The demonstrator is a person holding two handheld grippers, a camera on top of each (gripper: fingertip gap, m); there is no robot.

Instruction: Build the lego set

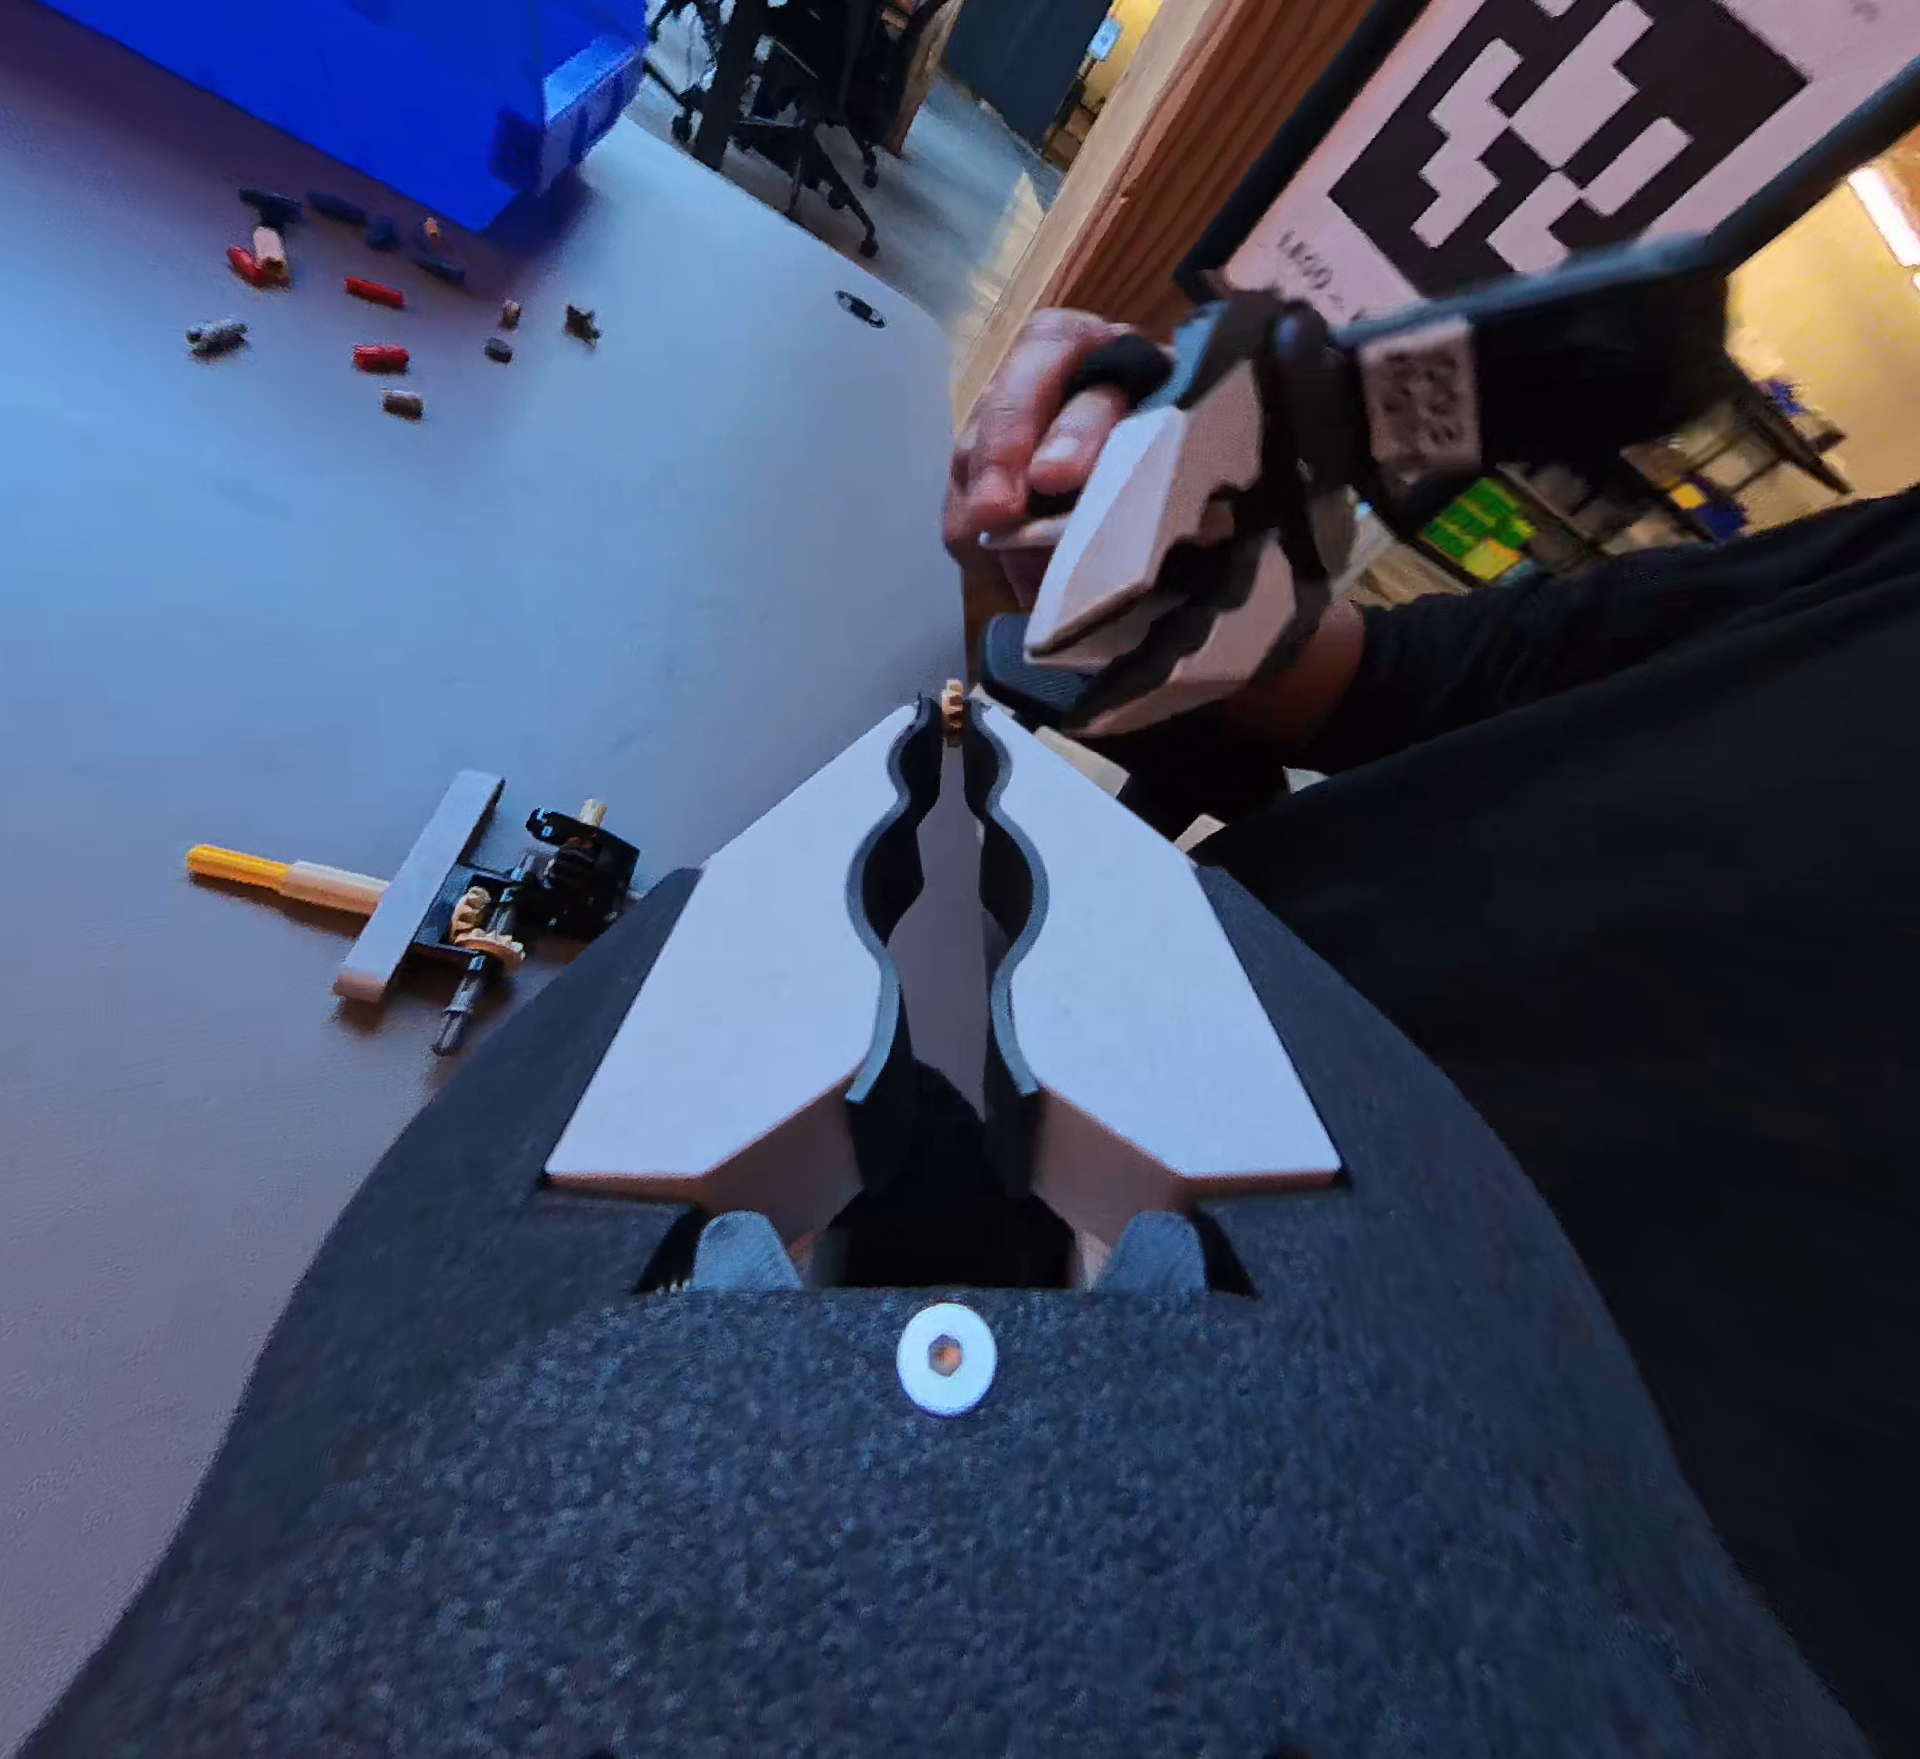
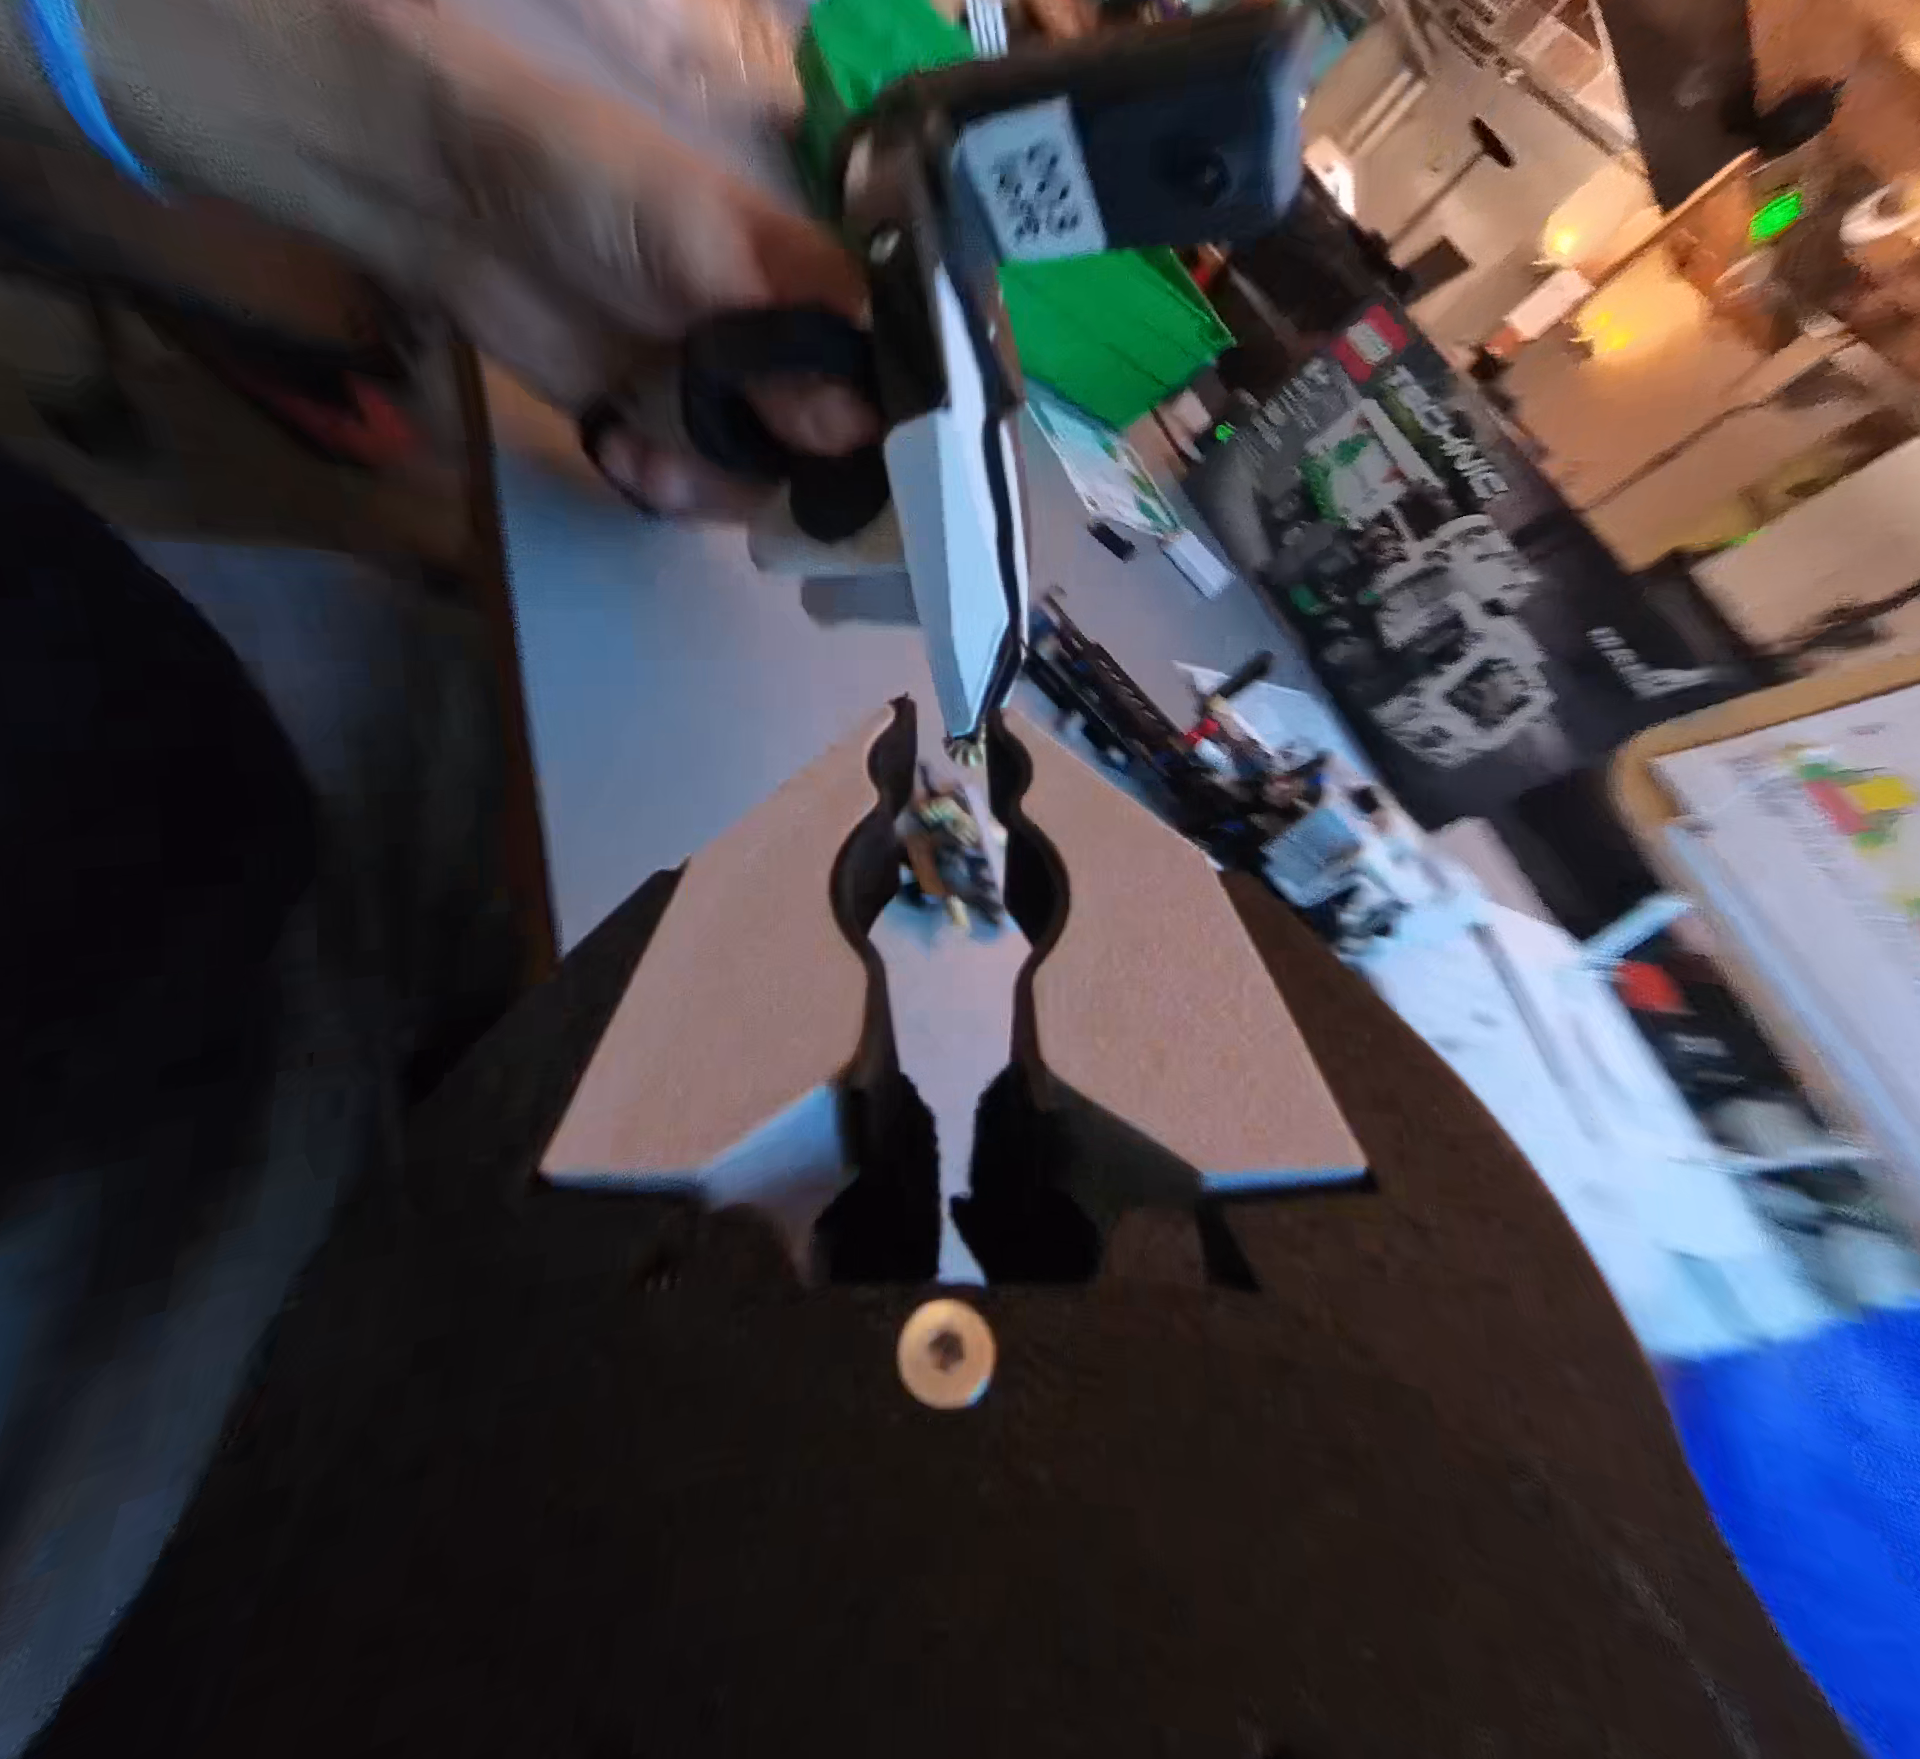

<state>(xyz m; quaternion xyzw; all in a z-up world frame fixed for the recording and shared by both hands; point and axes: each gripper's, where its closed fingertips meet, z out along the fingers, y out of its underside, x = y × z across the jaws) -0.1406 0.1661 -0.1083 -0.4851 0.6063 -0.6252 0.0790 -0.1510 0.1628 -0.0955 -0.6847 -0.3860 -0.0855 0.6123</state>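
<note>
- A small tan gear (image 1: pixel 951 703) sits pinched at the very tips of the left gripper (image 1: pixel 948 722), its jaws pressed almost together on it, lifted above the desk (image 1: pixel 520 618).
- The right gripper (image 1: pixel 1049 660) comes in from the side, nearly touching those tips; a thin dark axle (image 1: pixel 969 629) seems to hang from it, just beside the gear.
- In the right wrist view, the right gripper's (image 2: pixel 951 722) own jaws stand slightly spread with a clear gap at the tips, and whether they grip the axle cannot be told; the picture is blurred.
- The half-built assembly (image 1: pixel 488 899) lies on the desk to the left: a grey beam, a black frame with tan gears inside, and a yellow and tan shaft sticking out.
- Farther off, loose pins (image 1: pixel 343 296) in red, dark blue and tan are scattered near a blue bin (image 1: pixel 343 16).
- The step in hand looks like mating the gear and the axle in the air, with much of the build left.
- To do it well:
  - keep the gear flat-on to the axle so the hole lines up;
  - hold the left steady and let the right do the fine travel;
  - push straight, since the grip on the gear is shallow and a sideways nudge could flick it out.
</note>
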